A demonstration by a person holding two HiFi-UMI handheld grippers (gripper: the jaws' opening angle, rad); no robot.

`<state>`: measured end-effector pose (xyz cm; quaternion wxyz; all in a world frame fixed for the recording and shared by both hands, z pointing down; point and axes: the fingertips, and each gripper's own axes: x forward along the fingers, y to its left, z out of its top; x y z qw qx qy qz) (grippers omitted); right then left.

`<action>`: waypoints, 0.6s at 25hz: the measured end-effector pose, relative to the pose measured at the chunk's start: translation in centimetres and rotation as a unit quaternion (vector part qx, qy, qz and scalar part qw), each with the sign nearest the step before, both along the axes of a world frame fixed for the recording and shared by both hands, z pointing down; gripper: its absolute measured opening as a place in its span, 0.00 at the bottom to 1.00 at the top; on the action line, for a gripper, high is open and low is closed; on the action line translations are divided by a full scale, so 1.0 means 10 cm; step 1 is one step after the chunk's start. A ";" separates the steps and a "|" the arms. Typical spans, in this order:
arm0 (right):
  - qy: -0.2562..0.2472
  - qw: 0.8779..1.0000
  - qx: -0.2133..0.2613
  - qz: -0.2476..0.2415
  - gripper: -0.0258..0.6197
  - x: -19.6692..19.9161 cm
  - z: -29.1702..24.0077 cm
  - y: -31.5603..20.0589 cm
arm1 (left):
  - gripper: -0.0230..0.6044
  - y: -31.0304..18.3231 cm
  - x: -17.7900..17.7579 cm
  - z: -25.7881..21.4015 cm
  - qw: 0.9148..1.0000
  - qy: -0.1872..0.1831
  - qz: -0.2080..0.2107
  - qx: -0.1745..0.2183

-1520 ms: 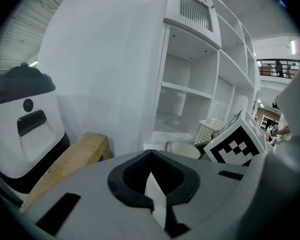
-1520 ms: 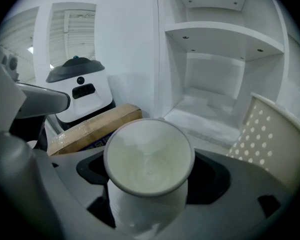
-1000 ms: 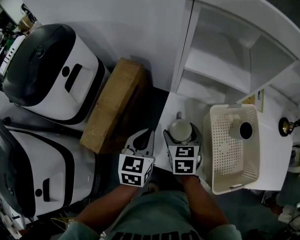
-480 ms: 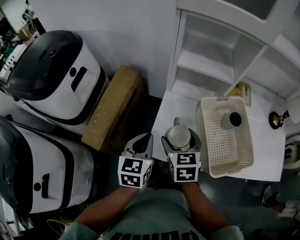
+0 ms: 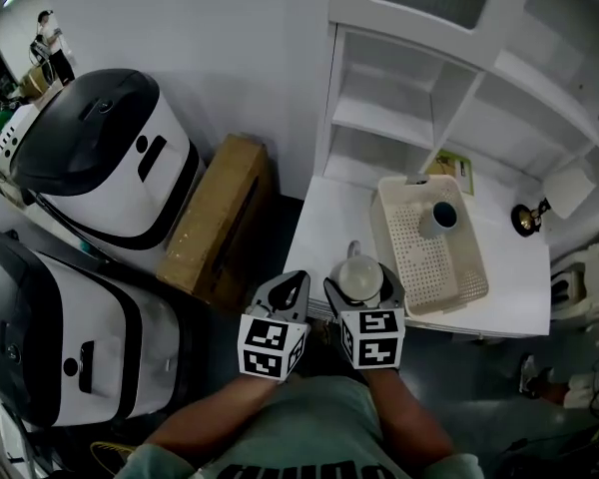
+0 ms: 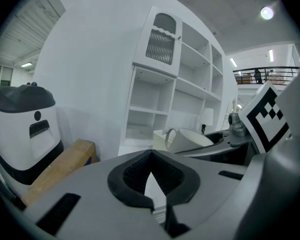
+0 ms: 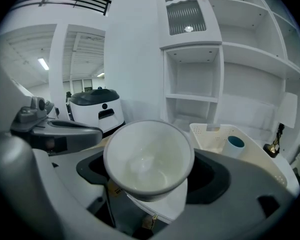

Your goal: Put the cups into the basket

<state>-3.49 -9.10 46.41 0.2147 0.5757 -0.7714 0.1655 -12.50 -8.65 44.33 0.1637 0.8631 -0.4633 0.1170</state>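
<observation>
White cup: plain, glossy, tapering from a wide round mouth to a narrower base, with one loop handle. Its mouth opens up and back toward the right tool's camera, so the long axis runs roughly along the jaws. The handle points away from the person, toward the shelf unit. The right tool is clenched on this cup, one jaw on each side of its wall. It holds the cup over the near edge of the desk, towards the near left corner and just left of the basket. No view shows whether the cup touches the desk.

Second cup: pale outside, blue within, lying in the far end of the basket with its mouth in view. Cups counted: two, one held and one in the basket.

Basket: one, cream, perforated and rectangular. Its long axis runs from the desk's near edge toward the far edge.

Left tool: jaw tips meet and nothing lies between them. It hangs beside the right tool, off the desk's left edge.

On the floor to the left stand one brown box and two white-and-black machines.
</observation>
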 end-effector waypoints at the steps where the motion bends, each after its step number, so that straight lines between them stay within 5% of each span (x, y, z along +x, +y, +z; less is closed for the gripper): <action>1: -0.001 1.000 0.000 0.002 0.66 0.02 -0.02 0.04 | 0.05 0.04 0.03 -0.02 1.000 0.001 0.003 0.001; 15: -0.009 1.000 0.006 0.009 0.66 0.80 -0.10 0.07 | 0.05 -0.05 0.82 -0.05 1.000 0.003 0.017 0.009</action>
